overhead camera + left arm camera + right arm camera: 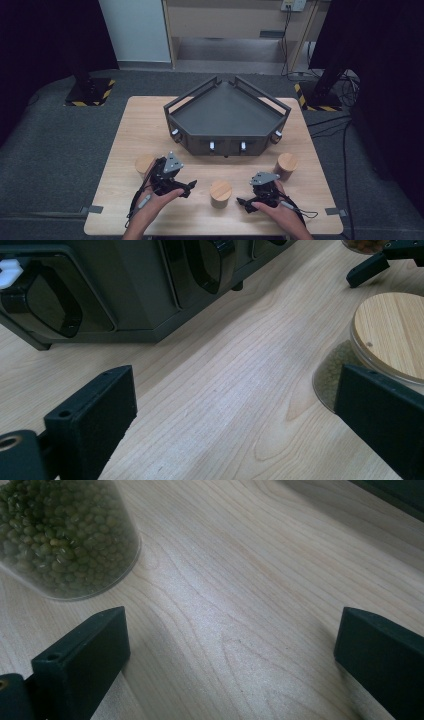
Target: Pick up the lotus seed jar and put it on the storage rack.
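Three glass jars with round wooden lids stand on the wooden table [150, 125]: a left jar [144, 164], a middle jar [220, 193] and a right jar [286, 166]. My left gripper [189, 188] is open and empty just left of the middle jar, pointing right at it. That jar [395, 335] sits beside its right jaw in the left gripper view, where the gripper [240, 410] spans bare wood. My right gripper [243, 205] is open and empty just right of the middle jar. In the right gripper view it [232, 652] faces a jar of green beans [60, 535] at upper left.
A dark grey angular rack [227, 117] with raised rails fills the far middle of the table; its front wall [125, 285] has dark oval windows. Black stands and cables occupy the floor beyond. The other gripper's jaw [367, 267] shows past the middle jar.
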The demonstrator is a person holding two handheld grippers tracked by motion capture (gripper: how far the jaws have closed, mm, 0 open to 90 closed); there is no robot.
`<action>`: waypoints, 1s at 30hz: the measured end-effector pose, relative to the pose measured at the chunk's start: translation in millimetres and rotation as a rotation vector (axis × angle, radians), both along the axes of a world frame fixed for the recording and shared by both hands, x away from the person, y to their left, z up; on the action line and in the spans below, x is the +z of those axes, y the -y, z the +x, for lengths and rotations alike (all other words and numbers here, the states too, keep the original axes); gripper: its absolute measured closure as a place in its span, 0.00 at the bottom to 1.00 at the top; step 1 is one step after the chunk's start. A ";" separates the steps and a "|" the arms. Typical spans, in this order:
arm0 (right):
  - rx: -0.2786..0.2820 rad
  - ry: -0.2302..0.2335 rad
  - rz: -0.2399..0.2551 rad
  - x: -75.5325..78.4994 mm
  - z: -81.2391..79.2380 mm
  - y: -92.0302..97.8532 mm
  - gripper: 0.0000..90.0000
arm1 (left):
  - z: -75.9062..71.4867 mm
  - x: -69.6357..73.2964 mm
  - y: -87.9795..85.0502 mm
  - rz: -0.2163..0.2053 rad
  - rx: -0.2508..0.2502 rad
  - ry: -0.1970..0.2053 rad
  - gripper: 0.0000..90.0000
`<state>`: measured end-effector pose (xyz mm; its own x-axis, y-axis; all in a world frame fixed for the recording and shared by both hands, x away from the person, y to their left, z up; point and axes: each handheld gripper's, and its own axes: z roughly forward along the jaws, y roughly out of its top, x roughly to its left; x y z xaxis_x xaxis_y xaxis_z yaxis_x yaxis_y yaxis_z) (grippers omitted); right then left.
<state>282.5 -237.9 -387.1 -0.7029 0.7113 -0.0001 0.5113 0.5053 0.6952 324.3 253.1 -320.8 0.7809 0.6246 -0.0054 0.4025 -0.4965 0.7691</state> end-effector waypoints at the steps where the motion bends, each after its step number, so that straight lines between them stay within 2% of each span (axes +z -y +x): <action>1: 0.000 0.000 0.000 0.0 0.0 0.0 0.02 | 0.1 0.4 -0.6 0.001 0.002 0.000 0.03; 30: 0.000 0.001 -0.001 0.0 -0.2 -0.1 0.02 | 3.0 8.7 -31.7 -0.021 0.074 0.025 0.03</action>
